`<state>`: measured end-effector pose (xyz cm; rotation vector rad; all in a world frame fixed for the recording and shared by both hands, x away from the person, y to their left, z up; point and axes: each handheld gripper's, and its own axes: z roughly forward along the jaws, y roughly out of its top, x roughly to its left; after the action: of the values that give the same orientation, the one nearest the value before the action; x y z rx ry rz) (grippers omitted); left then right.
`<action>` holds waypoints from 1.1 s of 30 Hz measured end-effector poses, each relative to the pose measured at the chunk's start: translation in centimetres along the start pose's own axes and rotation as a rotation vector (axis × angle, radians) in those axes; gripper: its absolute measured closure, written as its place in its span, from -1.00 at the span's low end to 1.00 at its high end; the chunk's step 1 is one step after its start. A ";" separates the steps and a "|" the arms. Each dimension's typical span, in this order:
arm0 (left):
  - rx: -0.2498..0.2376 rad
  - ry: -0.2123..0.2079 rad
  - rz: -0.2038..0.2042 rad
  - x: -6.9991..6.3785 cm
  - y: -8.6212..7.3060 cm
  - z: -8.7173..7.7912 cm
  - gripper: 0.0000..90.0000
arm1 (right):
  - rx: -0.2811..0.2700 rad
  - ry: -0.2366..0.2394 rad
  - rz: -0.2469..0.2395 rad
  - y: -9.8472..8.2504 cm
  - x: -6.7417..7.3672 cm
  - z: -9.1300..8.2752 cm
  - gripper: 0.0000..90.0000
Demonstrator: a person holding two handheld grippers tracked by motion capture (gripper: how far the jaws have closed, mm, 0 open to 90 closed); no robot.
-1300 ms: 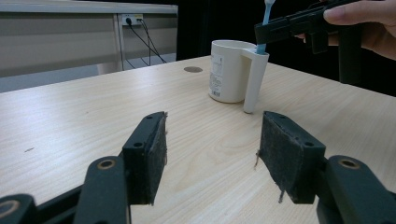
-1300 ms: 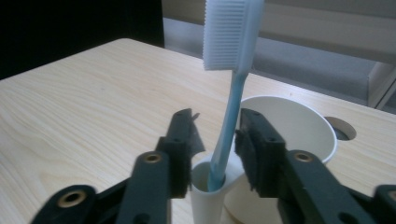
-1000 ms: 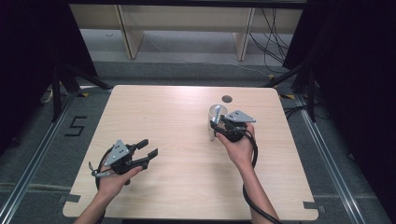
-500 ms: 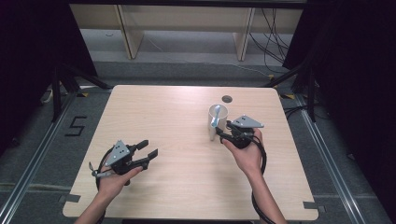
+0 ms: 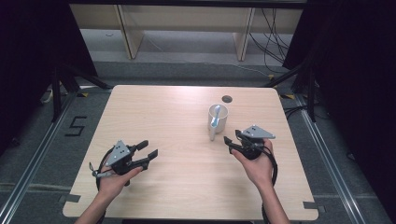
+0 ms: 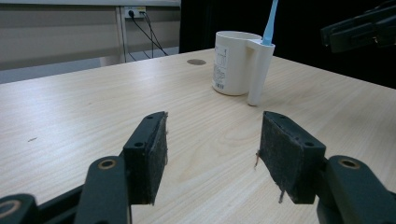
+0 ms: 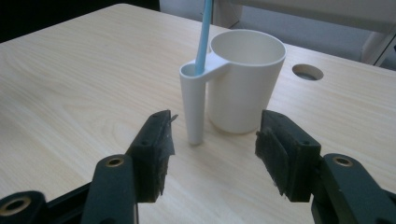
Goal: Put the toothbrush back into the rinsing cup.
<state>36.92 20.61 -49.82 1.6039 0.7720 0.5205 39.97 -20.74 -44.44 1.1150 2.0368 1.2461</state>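
Both grippers show open jaws: right gripper [image 5: 232, 144], just opening, empty beside the cup [image 5: 218, 119] right of centre, left gripper [image 5: 147, 152] lower left.

Probably a lab: a bare wooden table [image 5: 154, 116] framed by black curtains [image 5: 355, 70] and floor rails [image 5: 32, 158].

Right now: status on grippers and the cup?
Right gripper open, jaws just opened, clear of cup. Left gripper open, empty. Toothbrush upright in the cup's handle tube. Nothing in the way.
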 end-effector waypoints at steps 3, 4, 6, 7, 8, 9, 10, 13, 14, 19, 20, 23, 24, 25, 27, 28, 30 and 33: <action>0.015 0.010 0.004 0.0 0.1 -0.1 -0.09 | 0.012 -0.016 -0.021 -0.6 -0.2 -0.8 0.00; 0.016 0.010 0.004 0.0 0.1 -0.2 -0.09 | 0.012 -0.015 -0.012 -1.0 -0.3 -1.0 0.00; 0.015 0.011 0.004 0.0 0.1 -0.1 -0.09 | 0.023 -0.026 -0.011 -1.5 -0.5 -1.5 0.00; 0.001 0.003 0.002 0.0 0.0 0.0 -0.09 | 0.023 -0.026 -0.011 -1.5 -0.5 -1.5 0.00; -0.001 0.003 0.001 0.0 0.0 0.0 -0.09 | 0.029 -0.026 0.006 -2.1 -0.7 -2.0 0.00; -0.001 0.003 0.001 0.0 0.0 0.0 -0.09 | 0.019 -0.036 0.009 -2.5 -0.8 -2.3 0.01; -0.001 0.003 0.001 0.0 0.0 0.0 -0.09 | 0.016 -0.034 0.020 -2.8 -0.9 -2.4 0.01; 0.018 0.012 0.004 -0.1 0.0 -0.1 -0.09 | 0.026 -0.033 0.045 -3.5 -1.1 -2.9 0.01; 0.019 0.012 0.004 -0.1 0.0 -0.1 -0.09 | 0.024 -0.040 0.049 -4.0 -1.3 -3.3 0.01; 0.018 0.013 0.000 -0.1 0.0 -0.1 -0.10 | 0.013 -0.058 0.064 -5.1 -1.5 -4.2 0.01; 0.017 0.013 0.000 -0.1 0.0 -0.1 -0.10 | 0.013 -0.057 0.076 -5.3 -1.5 -4.4 0.01; 0.000 0.007 -0.003 0.0 -0.1 -0.1 -0.10 | 0.008 -0.062 0.072 -5.7 -1.6 -4.7 0.00; 0.015 0.017 -0.001 0.0 0.0 -0.2 -0.10 | 0.015 -0.068 0.096 -6.1 -1.5 -5.0 0.00; 0.015 0.017 -0.001 0.0 0.0 -0.2 -0.10 | 0.015 -0.068 0.096 -6.1 -1.5 -5.0 0.00; 0.014 0.019 0.000 0.1 0.0 -0.2 -0.10 | 0.013 -0.076 0.091 -6.5 -1.5 -5.3 0.00; 0.014 0.020 0.000 0.1 -0.1 -0.2 -0.10 | 0.003 -0.075 0.103 -6.9 -1.5 -5.6 0.00; 0.007 0.016 -0.001 0.1 -0.1 -0.2 -0.10 | -0.011 -0.084 0.097 -7.4 -1.6 -5.8 0.00; 0.002 0.012 -0.003 0.1 -0.1 -0.1 -0.10 | 0.001 -0.101 0.091 -7.9 -1.6 -6.1 0.00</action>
<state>36.90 20.77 -49.96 1.6026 0.7836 0.5275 33.23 -27.00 -48.68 1.2581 1.9310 1.2070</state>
